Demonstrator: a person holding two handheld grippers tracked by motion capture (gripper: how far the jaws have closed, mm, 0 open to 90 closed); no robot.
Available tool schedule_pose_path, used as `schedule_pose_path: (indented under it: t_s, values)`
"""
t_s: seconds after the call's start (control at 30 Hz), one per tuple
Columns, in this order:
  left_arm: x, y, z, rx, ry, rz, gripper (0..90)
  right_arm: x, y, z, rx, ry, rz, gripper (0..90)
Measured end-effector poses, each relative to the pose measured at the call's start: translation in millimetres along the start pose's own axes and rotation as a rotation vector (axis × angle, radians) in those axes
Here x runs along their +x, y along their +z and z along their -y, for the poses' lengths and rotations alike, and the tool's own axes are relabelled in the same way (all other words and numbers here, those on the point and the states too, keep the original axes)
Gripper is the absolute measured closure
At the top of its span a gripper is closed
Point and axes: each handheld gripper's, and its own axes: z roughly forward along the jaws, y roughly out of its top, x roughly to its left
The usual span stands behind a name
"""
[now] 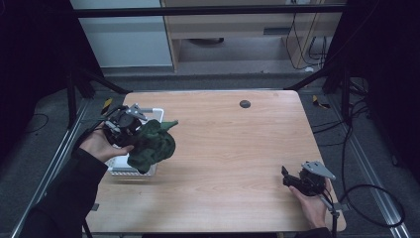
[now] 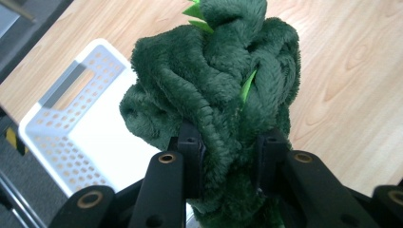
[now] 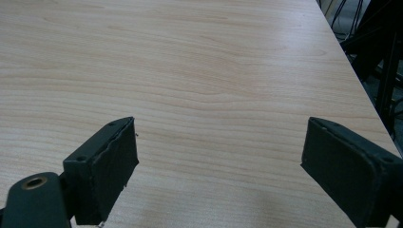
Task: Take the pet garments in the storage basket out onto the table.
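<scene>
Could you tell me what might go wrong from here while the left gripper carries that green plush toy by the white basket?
The left gripper pinches only a fold of the green plush toy, so the soft fabric might slip free. The toy's hanging bulk could also snag the rim of the white basket.

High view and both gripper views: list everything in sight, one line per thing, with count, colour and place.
Plush toy: one, dark green with light green spikes, held above the basket's right edge.
Basket: one, white, perforated, at the table's left side.
Table: one, light wood, centre.
Round spot: one, dark, far middle of the table.
Left gripper: one, black, shut on the plush toy.
Right gripper: one, black, jaws wide open over bare table, near right corner.
Hands: two, one behind each gripper.
</scene>
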Motion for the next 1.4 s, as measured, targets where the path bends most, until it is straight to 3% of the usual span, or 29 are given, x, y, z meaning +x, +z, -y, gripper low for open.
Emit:
schedule_pose_path:
  t_s: [0.27,1.4]
  values:
    - [-17.2,6.9,-12.2,0.002,0.065,0.039,69.4,0.2,0.1,0.0,0.001,0.003,-0.004,11.4]
    - [-79.5,43.7,-58.9,0.003,0.272,0.178,69.4,0.4,0.0,0.1,-0.009,-0.005,-0.004,11.7]
